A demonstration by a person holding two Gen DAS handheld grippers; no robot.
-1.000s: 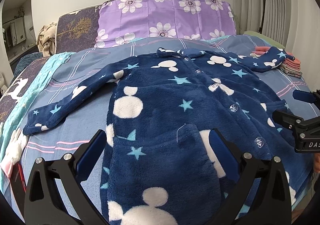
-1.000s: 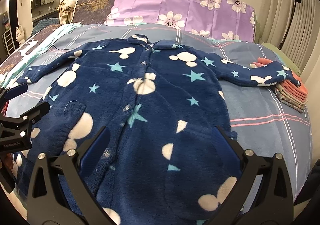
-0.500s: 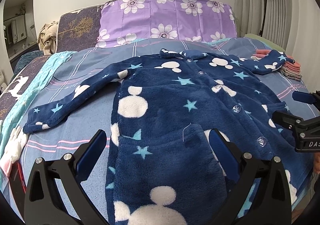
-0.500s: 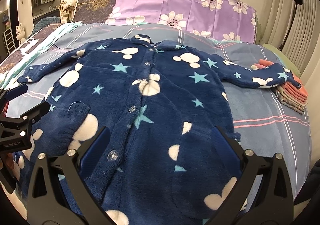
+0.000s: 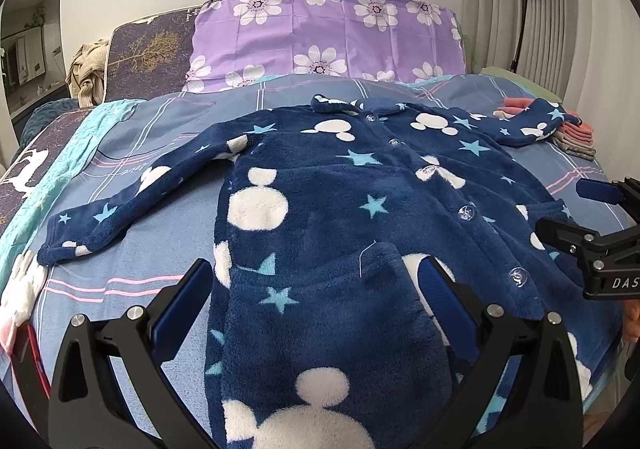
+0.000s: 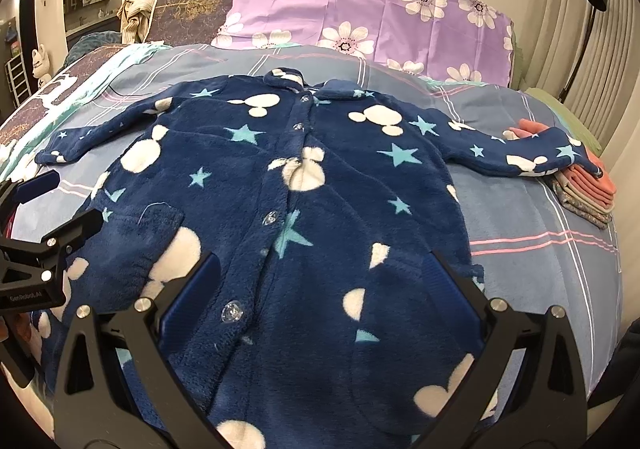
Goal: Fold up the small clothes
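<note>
- The left gripper (image 5: 316,289) hung over the hem end of the robe, jaws spread wide with nothing between them; the right gripper (image 6: 324,285) hung likewise, fingers apart and empty.
- The fleece robe (image 5: 360,209) lay flat, front up, on the bed (image 6: 540,217); its long axis ran from hem at 6 o'clock to collar at 12, sleeves stretched towards 9 and 3.
- It was navy with white mouse-head shapes, pale blue stars and clear buttons down the front.
- The 3 o'clock cuff rested on a stack of folded clothes (image 6: 588,189).
- The hem was cut off behind the gripper frames.
</note>
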